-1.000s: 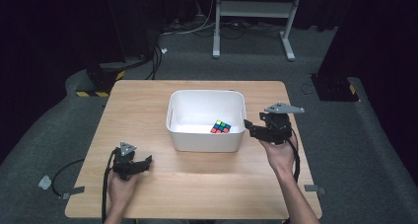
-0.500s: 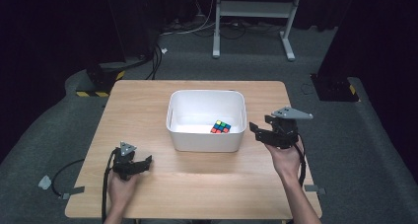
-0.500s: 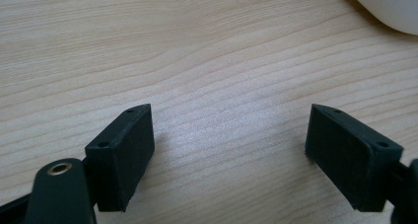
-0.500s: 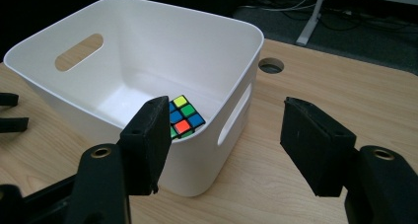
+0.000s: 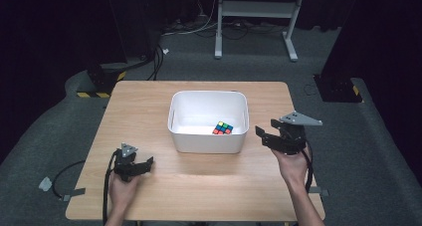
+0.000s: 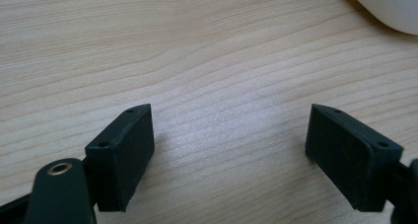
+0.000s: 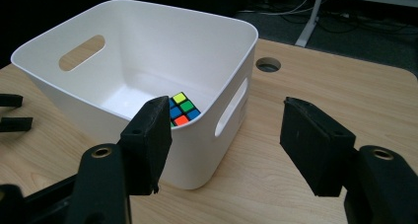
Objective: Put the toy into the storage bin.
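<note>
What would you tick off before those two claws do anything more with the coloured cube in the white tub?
1. Cube lies inside the white tub, near its right wall: ok.
2. Right gripper has its jaws apart with nothing between them: ok.
3. Right gripper is above the cube: not ok, it is outside the tub, beside the right wall.
4. Left gripper is empty, jaws apart, low over the table: ok.
5. Room for a jaw between cube and wall: cannot tell.

bins: 1 (image 5: 208, 139) | puzzle cubes: 1 (image 5: 223, 128) | claws: 2 (image 5: 149, 162) (image 5: 262, 135) | tables: 1 (image 5: 149, 111)
</note>
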The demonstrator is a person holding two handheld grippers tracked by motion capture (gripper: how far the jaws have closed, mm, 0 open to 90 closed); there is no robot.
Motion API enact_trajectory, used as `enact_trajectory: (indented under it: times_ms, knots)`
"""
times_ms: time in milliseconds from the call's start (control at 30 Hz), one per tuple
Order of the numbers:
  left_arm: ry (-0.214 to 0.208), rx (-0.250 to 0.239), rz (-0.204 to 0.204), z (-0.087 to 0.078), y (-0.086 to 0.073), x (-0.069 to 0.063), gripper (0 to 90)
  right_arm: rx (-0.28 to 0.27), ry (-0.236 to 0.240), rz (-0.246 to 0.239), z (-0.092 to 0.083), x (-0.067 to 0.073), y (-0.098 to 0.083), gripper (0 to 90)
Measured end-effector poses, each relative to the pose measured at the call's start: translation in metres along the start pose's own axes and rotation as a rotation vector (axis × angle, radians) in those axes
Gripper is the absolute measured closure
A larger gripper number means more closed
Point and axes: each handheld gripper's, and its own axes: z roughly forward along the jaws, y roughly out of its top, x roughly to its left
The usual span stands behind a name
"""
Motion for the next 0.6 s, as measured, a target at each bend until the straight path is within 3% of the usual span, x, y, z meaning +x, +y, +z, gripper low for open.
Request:
enact_trajectory:
  times_ms: [600]
  knots:
    - [-0.001,-0.001,0.000,0.000,0.000,0.000,18.7,-0.007,-0.005,0.044,-0.009,-0.007,-0.025,36.4]
